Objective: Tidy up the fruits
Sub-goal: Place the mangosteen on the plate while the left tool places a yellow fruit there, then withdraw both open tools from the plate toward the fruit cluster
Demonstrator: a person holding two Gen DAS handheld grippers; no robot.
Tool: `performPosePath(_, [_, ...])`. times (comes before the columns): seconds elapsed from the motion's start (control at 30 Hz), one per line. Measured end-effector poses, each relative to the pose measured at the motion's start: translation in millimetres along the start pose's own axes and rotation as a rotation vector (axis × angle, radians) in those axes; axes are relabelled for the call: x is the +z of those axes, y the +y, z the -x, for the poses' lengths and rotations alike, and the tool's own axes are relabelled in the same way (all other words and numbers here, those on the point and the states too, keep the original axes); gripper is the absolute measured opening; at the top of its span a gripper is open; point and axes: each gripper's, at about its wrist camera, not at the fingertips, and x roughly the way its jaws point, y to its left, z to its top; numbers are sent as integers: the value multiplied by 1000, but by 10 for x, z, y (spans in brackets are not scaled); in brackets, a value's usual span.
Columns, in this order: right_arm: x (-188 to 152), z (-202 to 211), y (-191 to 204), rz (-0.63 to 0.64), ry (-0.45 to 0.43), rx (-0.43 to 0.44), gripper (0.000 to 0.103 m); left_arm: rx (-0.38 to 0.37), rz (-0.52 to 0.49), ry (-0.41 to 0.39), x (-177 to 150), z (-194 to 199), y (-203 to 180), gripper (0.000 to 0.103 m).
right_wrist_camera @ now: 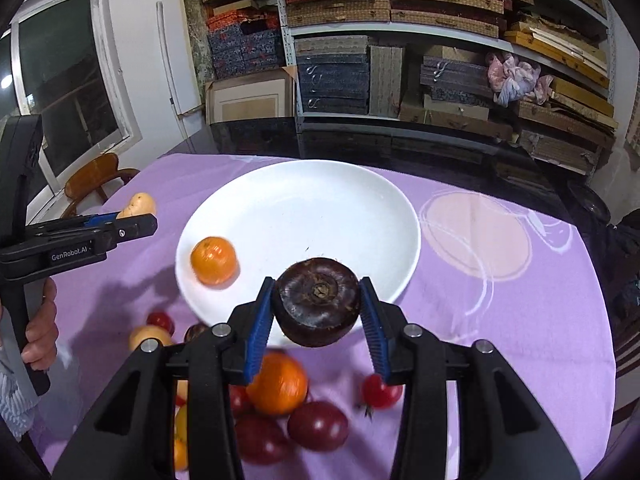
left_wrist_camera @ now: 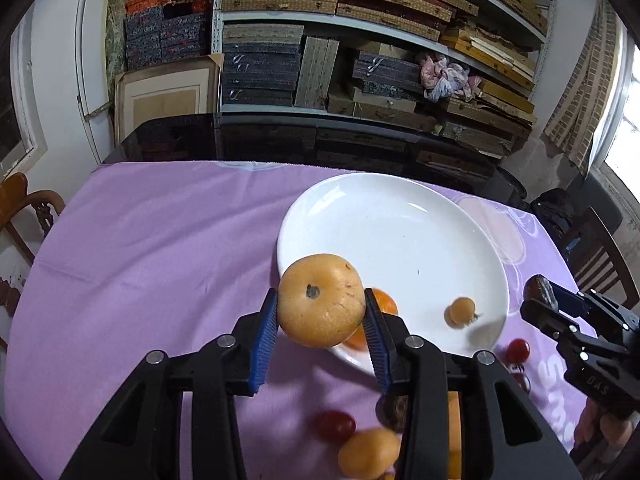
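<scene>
Left gripper (left_wrist_camera: 321,314) pinches a tan round fruit (left_wrist_camera: 321,300) between blue pads, held over the white plate (left_wrist_camera: 400,216) rim at 7 o'clock. Right gripper (right_wrist_camera: 317,312) clamps a dark brown fruit (right_wrist_camera: 317,301) above the plate's 6 o'clock edge. One orange (right_wrist_camera: 213,260) sits in the plate at 9 o'clock; loose fruits (right_wrist_camera: 318,426) lie on the purple cloth (left_wrist_camera: 160,240) near the cameras.

— What can't you make out?
— My gripper arms hide part of the blurred fruit pile (right_wrist_camera: 280,412) beneath.
— And the plate (left_wrist_camera: 400,216)?
— My yellow fruit (left_wrist_camera: 320,300) covers most of an orange (left_wrist_camera: 384,300).
</scene>
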Motion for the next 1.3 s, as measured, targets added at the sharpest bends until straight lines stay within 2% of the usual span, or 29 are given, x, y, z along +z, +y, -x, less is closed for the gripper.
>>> performPosePath(0.13, [175, -464, 21, 12, 68, -27, 41, 36, -3, 62, 150, -443, -77, 41])
performPosePath(0.23, [228, -704, 18, 13, 107, -36, 41, 33, 3, 94, 170, -659, -94, 41])
performPosePath(0.33, [214, -865, 16, 15, 136, -36, 41, 15, 6, 126, 163, -813, -109, 42])
performPosePath(0.47, [195, -996, -39, 4, 169, -22, 42, 15, 1, 127, 194, -829, -117, 44])
performPosePath(0.5, [195, -978, -59, -9, 163, -17, 46, 21, 2, 130, 204, -814, -100, 49])
performPosePath(0.53, [196, -928, -105, -20, 150, -14, 47, 29, 3, 122, 207, -768, -84, 52])
performPosePath(0.6, [202, -721, -166, -48, 103, 2, 47, 42, 3, 78, 206, -600, -33, 64])
performPosePath(0.73, [82, -76, -283, -59, -14, -3, 54, 54, 1, 16, 105, -173, 134, 69])
performPosePath(0.83, [-244, 423, -312, -58, -103, -14, 67, 59, -23, -4, -171, 113, 212, 75])
performPosePath(0.9, [-509, 648, -346, -79, -145, -21, 87, 59, -49, 2, -405, 212, 220, 78])
performPosePath(0.97, [-788, 807, -364, -104, -193, -14, 91, 47, -56, 14, -650, 256, 221, 79])
performPosePath(1.07, [-1067, 882, -377, -125, -211, -23, 92, 36, -41, 35, -883, 227, 219, 79])
performPosePath(1.17, [-1127, 843, -373, -111, -197, -24, 92, 24, -14, 16, -934, 250, 204, 79])
performPosePath(1.3, [-1145, 735, -424, -133, -166, -21, 92, -52, -3, 18, -929, 283, 111, 79])
